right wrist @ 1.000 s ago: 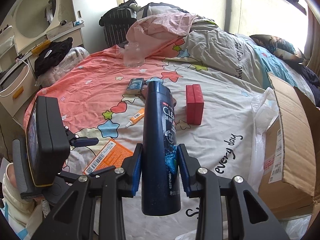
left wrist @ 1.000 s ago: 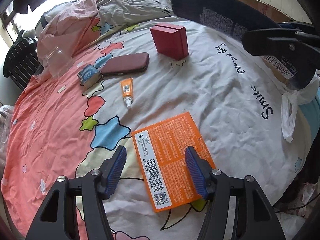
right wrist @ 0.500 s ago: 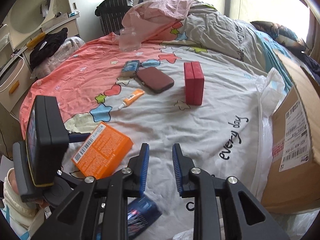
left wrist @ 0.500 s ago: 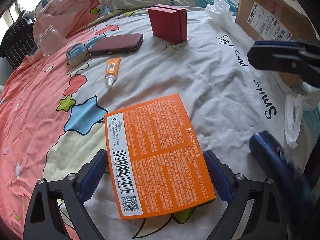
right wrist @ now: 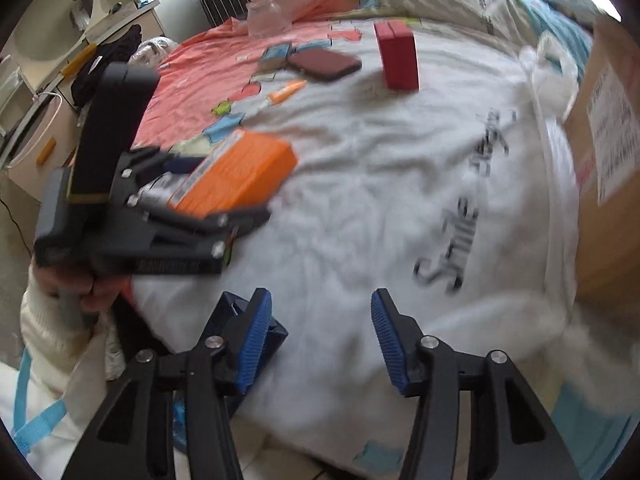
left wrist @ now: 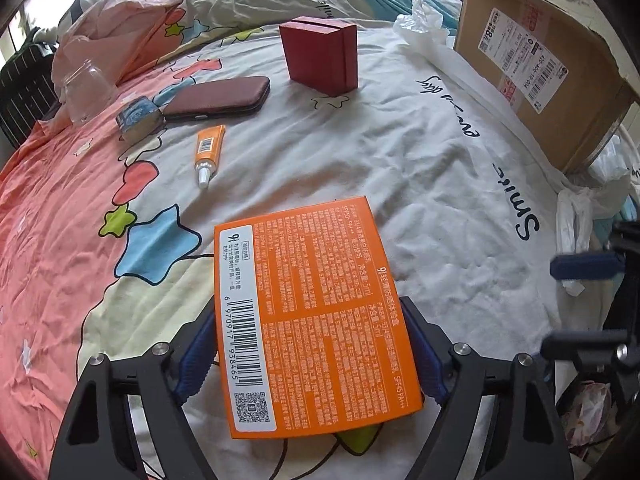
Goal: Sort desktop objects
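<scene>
A flat orange box (left wrist: 316, 316) with a barcode label sits between the blue pads of my left gripper (left wrist: 308, 320), which is shut on its two long edges. The right wrist view shows that box (right wrist: 240, 172) held just above the bedsheet by the left gripper (right wrist: 224, 184). My right gripper (right wrist: 320, 308) is open over the white sheet near the bed's front edge, with nothing between its fingers. A dark blue bottle (right wrist: 280, 332) shows partly behind its left finger. In the left wrist view the right gripper (left wrist: 582, 302) appears at the far right edge.
Farther back on the bed lie a red box (left wrist: 320, 54), a maroon case (left wrist: 218, 96), an orange tube (left wrist: 209, 152), a small blue packet (left wrist: 138, 116) and a clear cup (left wrist: 86, 92). An open cardboard box (left wrist: 540, 64) and white plastic bag (left wrist: 424, 28) border the right side.
My right gripper let go of the dark blue bottle, which dropped low by the bed edge, then opened wider. My left gripper moved onto the orange box and shut on it.
</scene>
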